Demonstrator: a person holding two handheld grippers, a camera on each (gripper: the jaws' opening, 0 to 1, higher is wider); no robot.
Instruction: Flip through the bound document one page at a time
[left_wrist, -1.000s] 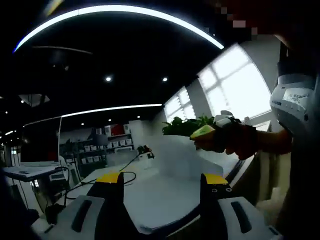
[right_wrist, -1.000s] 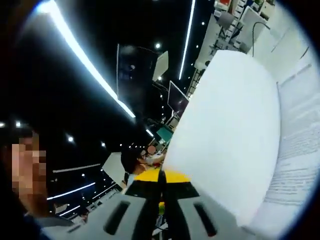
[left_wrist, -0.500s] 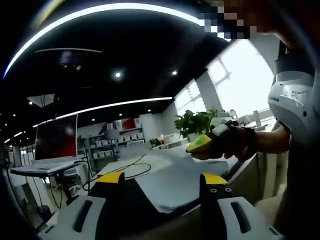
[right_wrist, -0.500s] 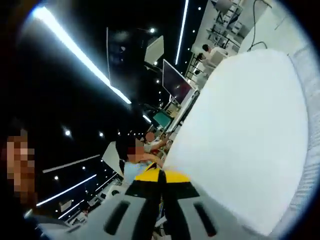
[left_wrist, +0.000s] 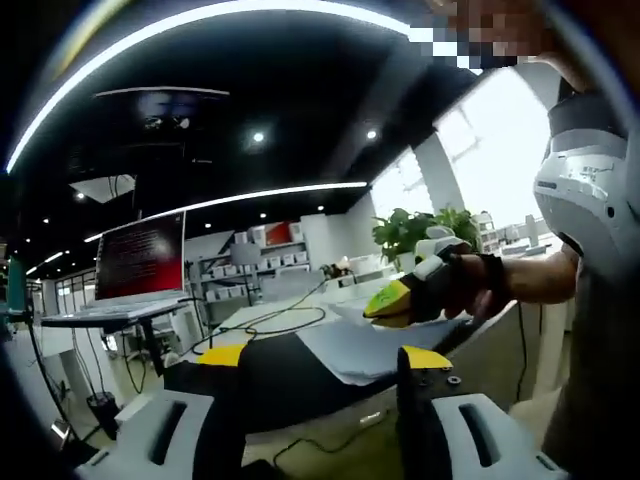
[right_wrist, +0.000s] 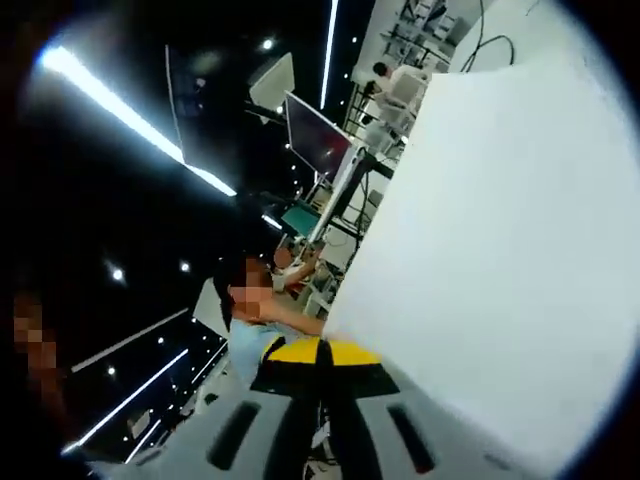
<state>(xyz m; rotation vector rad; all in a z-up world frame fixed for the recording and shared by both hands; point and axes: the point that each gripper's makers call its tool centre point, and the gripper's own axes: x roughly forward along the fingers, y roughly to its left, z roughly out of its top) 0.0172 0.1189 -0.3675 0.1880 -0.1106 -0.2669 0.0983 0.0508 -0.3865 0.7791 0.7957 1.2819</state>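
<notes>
1. White page (right_wrist: 500, 260) stood lifted from the document (left_wrist: 375, 345) on the bench (left_wrist: 290, 365), pinched in the closed right hand-held gripper (right_wrist: 320, 352).
2. Left hand-held gripper (left_wrist: 320, 360) gaped empty.
3. Thin, floppy paper probably tears easily; take its edge.

A monitor (left_wrist: 140, 262) glows red; a potted plant (left_wrist: 420, 230) stands by the window (left_wrist: 490, 170)

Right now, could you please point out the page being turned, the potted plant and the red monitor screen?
Page (right_wrist: 500, 260): right gripper view, middle of its blank white face.
Plant (left_wrist: 425, 228): left gripper view, its leaves.
Monitor (left_wrist: 140, 258): left gripper view, centre of the red screen.
</notes>
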